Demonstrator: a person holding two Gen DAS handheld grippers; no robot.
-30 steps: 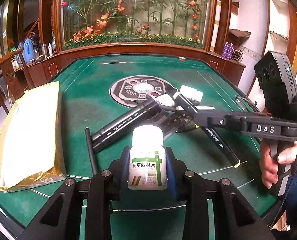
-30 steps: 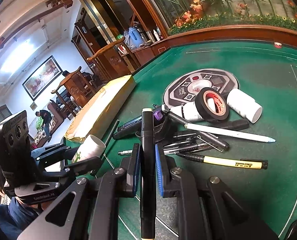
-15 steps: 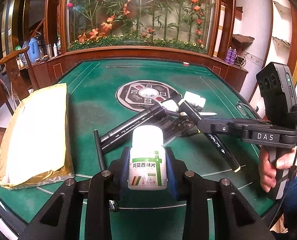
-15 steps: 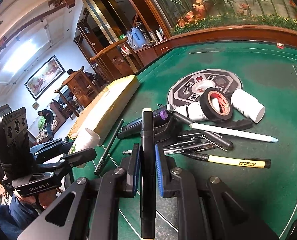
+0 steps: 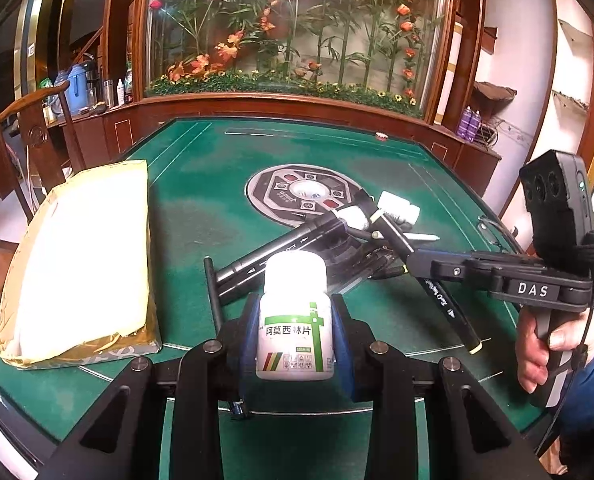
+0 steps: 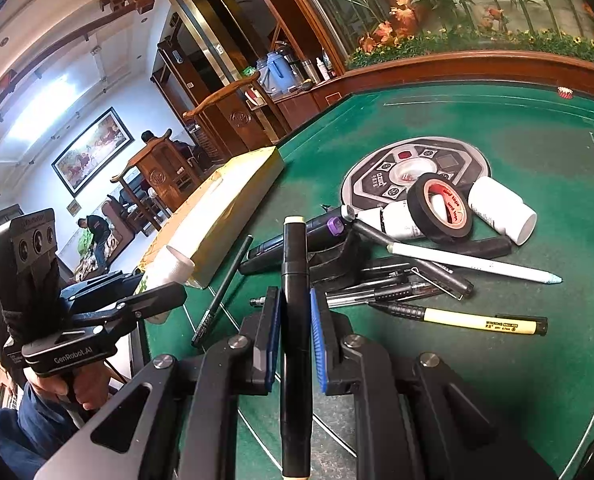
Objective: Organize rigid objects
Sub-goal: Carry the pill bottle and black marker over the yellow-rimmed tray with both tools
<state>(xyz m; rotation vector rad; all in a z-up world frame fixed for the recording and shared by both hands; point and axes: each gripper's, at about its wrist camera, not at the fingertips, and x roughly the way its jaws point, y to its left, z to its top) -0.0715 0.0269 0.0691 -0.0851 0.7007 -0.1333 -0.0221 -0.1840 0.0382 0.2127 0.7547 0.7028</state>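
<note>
My left gripper is shut on a white pill bottle with a green label, held upright above the green table. My right gripper is shut on a black marker with cream ends, which runs lengthwise between its blue pads. A pile lies mid-table: black markers, several pens, a yellow pen, a white pencil, a black tape roll, a white tube and a second white bottle on its side.
A padded yellow envelope lies along the table's left side. A thin black pen rests beside it. A round control panel sits in the table's middle. Wooden chairs and a flower display stand beyond the table's edge.
The left gripper has drawn slightly back and up with the bottle, so the pile looks farther off. The right gripper and its marker have stayed put.
</note>
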